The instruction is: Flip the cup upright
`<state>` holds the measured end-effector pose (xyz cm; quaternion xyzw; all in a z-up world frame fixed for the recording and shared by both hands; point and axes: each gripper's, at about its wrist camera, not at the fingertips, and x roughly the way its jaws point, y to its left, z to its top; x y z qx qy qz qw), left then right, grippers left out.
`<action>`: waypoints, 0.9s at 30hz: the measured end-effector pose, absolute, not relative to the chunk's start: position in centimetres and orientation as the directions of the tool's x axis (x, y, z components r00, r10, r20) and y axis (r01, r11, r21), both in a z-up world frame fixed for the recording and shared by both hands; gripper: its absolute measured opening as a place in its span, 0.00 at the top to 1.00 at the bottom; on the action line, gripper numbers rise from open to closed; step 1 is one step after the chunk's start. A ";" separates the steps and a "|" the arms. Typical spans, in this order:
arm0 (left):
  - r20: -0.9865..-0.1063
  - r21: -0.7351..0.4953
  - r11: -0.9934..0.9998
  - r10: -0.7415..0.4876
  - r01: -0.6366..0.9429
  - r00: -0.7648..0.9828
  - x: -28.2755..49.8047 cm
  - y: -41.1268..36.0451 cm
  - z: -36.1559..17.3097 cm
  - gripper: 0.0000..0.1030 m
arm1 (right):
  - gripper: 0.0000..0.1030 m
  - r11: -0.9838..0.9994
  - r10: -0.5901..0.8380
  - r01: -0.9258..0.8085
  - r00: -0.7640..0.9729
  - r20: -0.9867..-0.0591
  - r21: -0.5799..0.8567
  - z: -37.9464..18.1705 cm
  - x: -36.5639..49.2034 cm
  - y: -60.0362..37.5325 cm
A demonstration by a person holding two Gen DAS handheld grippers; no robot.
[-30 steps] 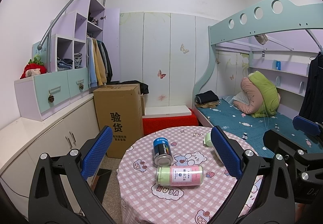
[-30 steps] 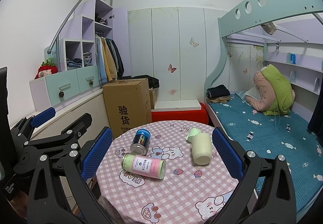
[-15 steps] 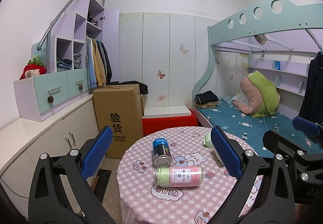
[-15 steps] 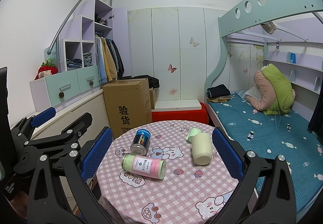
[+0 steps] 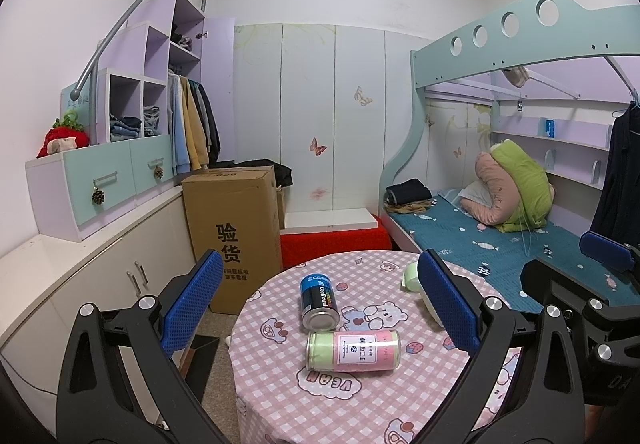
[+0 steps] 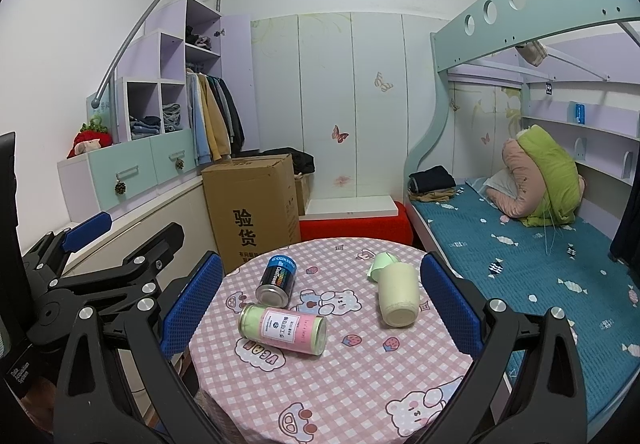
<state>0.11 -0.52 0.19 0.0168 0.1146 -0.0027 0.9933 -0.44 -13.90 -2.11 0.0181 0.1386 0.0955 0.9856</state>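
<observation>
Flanking the tipped cup [image 6: 397,294]: can [image 6: 276,279], jar [image 6: 282,329]

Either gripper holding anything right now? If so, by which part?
Nothing held. Left gripper and right gripper both have open jaws above the table; the cup lies untouched.

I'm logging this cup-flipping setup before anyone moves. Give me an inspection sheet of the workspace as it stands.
Surface: round table under a pink checked cloth with bear prints.
Job's things: cream cup lying on its side, base toward the camera; a pale green cup lies on its side behind it, touching.
Clutter: blue-and-black can on its side; pink-labelled green jar on its side in front of it.
Grippers: left gripper and right gripper both open, above the table, holding nothing.
Cables: nothing seen.
Surroundings: cardboard box, bunk bed, wardrobe shelves.
</observation>
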 end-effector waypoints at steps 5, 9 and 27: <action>-0.229 0.034 0.999 -0.002 0.010 0.973 0.1 -0.8 0.3 0.05 | 0.07 0.981 0.195 -0.184 0.942 -0.273 0.066 -2.0 0.0 -14.2; -0.231 0.034 0.999 -0.001 0.009 0.973 0.1 -1.3 0.7 0.05 | 0.07 0.980 0.198 -0.186 0.940 -0.277 0.069 -2.2 0.2 -14.1; -0.270 0.029 0.999 -0.016 0.025 0.963 2.3 -0.8 -2.3 0.05 | 0.07 0.979 0.202 -0.185 0.932 -0.301 0.083 -2.9 1.3 -14.3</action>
